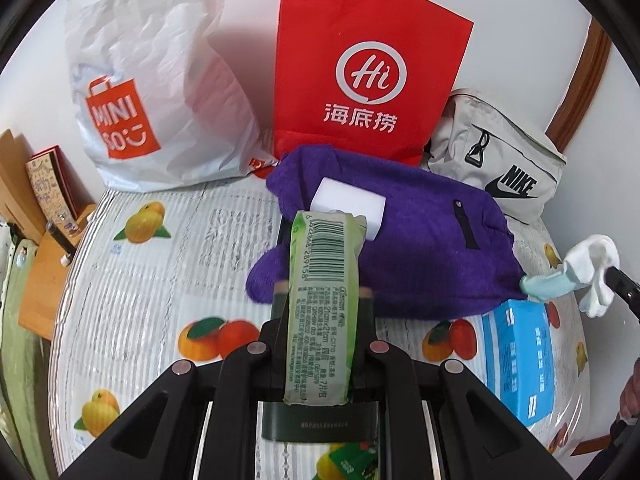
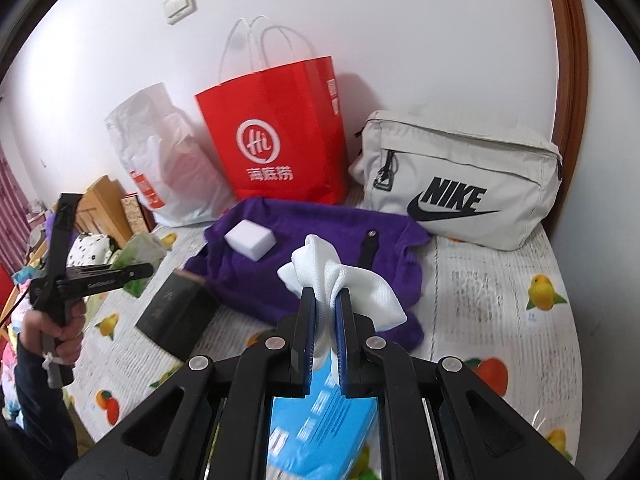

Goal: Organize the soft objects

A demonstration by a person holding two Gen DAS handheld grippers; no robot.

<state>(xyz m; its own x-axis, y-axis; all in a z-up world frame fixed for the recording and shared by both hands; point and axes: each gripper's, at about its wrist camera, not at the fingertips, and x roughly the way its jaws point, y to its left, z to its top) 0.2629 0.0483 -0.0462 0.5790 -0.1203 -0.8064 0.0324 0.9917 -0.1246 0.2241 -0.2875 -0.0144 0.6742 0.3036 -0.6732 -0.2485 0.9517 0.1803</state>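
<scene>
My left gripper (image 1: 324,294) is shut on a green tissue pack (image 1: 324,264) with a barcode, held lengthwise above the fruit-print cover. It also shows at the left of the right wrist view as the left gripper (image 2: 146,269) with the green pack (image 2: 140,248). My right gripper (image 2: 326,296) is shut on a bunched white sock (image 2: 340,276), raised over a blue tissue box (image 2: 320,420). From the left wrist view, that sock (image 1: 592,268) hangs at the right edge. A purple cloth (image 1: 420,236) lies ahead with a white sponge block (image 1: 352,204) on it.
Against the wall stand a white plastic shopping bag (image 1: 148,80), a red paper bag (image 1: 368,68) and a grey Nike bag (image 1: 500,160). A black box (image 2: 176,312) lies left of the purple cloth. The blue tissue box (image 1: 520,356) sits at the right. Wooden furniture (image 1: 44,280) borders the left.
</scene>
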